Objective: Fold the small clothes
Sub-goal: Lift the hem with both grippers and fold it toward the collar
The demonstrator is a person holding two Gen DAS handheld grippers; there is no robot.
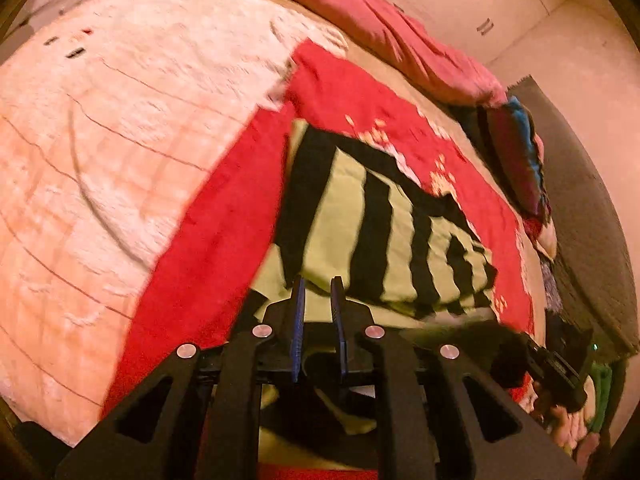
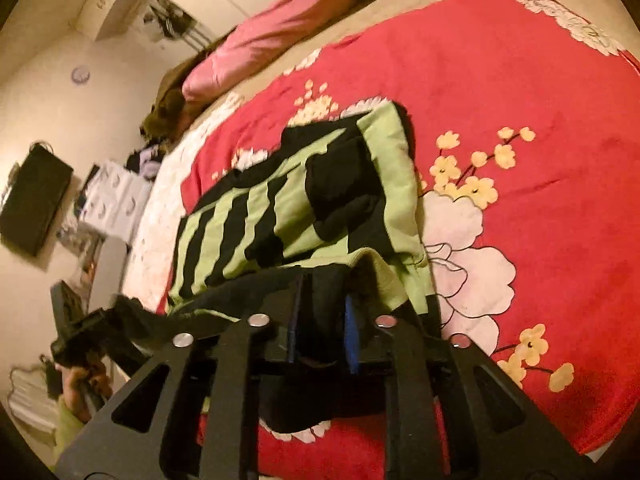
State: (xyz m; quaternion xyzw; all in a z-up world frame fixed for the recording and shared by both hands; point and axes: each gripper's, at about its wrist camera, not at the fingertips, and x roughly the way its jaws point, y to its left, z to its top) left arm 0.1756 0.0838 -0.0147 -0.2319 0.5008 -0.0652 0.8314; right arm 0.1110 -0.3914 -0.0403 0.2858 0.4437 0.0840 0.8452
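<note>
A small green and black striped garment [image 1: 384,236] lies partly folded on a red flowered blanket [image 1: 224,220]. My left gripper [image 1: 319,286] is shut on the garment's near edge, with cloth between the blue pads. In the right wrist view the same garment [image 2: 280,204] lies on the red blanket [image 2: 520,100]. My right gripper [image 2: 324,292] is shut on a bunched black and green fold of it, lifted a little off the bed. The other gripper [image 2: 92,336] shows at the lower left in the right wrist view, and at the lower right [image 1: 556,364] in the left wrist view.
A white fluffy blanket [image 1: 112,128] covers the left of the bed. A pink pillow [image 1: 400,32] [image 2: 272,36] lies along the far side. A dark cushion [image 1: 516,152] sits at the bed's edge. Shelves and a black box [image 2: 32,200] stand beyond the bed.
</note>
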